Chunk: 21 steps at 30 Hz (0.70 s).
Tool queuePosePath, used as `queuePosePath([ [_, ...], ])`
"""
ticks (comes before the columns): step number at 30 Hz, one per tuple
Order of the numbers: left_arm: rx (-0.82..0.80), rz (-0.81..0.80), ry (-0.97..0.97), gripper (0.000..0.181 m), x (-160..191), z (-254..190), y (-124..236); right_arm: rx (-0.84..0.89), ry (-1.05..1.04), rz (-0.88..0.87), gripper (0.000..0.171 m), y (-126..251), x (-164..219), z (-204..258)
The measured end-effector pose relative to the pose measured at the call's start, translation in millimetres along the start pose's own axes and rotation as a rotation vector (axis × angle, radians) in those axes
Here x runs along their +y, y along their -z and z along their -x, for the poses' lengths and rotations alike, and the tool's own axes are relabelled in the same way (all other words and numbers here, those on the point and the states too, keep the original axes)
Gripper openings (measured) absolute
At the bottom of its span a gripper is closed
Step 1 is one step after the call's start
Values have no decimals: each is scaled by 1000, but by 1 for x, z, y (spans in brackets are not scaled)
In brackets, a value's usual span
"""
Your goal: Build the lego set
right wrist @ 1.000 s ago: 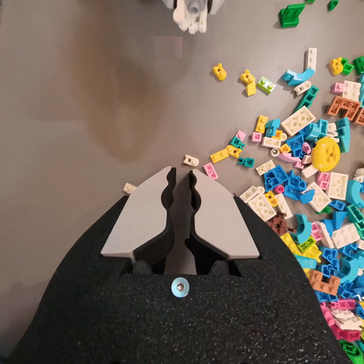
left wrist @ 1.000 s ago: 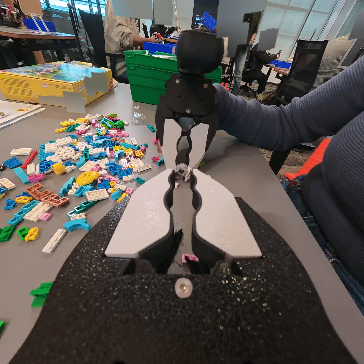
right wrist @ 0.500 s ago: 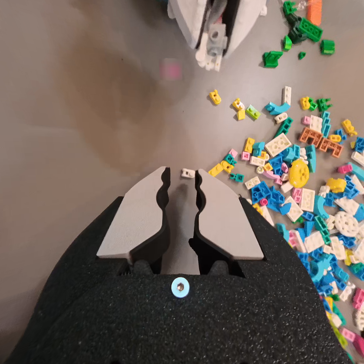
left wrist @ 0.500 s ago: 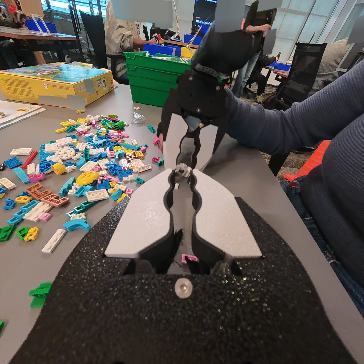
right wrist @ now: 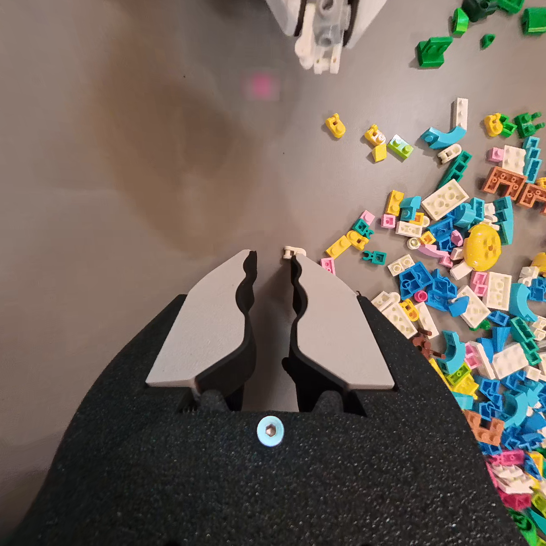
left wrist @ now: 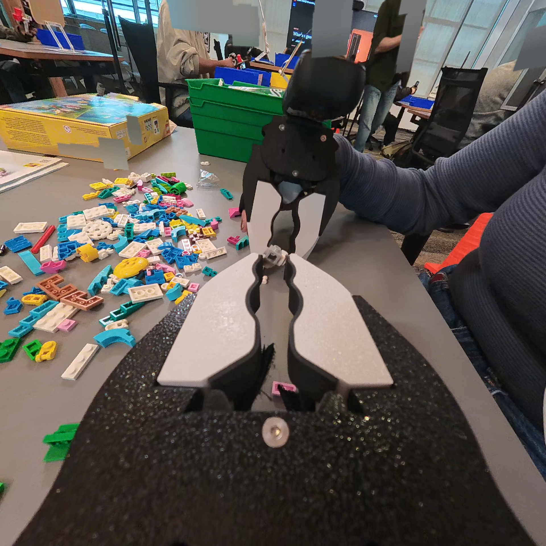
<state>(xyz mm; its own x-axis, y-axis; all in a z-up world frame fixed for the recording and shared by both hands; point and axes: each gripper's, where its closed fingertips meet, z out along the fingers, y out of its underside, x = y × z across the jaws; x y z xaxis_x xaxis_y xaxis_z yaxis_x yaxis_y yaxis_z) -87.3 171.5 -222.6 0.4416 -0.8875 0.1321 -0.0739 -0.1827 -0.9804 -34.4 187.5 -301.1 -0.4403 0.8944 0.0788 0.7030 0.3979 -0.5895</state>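
Bricks lie scattered over the left half of the grey desk [left wrist: 369,266] in the left wrist view, and the left gripper [left wrist: 274,260] is clamped on a small grey-and-white lego assembly [left wrist: 274,256] at its very tips, held up off the desk. Facing it, tips down, hangs the right gripper [left wrist: 282,236], its jaws a little apart and holding nothing; it is just beyond the assembly.

From the right wrist view, looking straight down, the right gripper [right wrist: 273,260] shows the same narrow empty gap. A small white clip piece [right wrist: 293,252] lies on the desk just ahead of its right fingertip, touching or nearly so, its long axis running across the jaws. The assembly [right wrist: 320,38] sits well ahead at the top edge. I'd judge the right gripper is nearer the clip and needs a slight shift rightward to straddle it.
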Motion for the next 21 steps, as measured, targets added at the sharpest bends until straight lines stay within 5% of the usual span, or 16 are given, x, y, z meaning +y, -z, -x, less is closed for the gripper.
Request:
queuePosePath([
  [21,2,-2,6,14,0,0,0,19,-44,-59,19,-2,-12,-3],
])
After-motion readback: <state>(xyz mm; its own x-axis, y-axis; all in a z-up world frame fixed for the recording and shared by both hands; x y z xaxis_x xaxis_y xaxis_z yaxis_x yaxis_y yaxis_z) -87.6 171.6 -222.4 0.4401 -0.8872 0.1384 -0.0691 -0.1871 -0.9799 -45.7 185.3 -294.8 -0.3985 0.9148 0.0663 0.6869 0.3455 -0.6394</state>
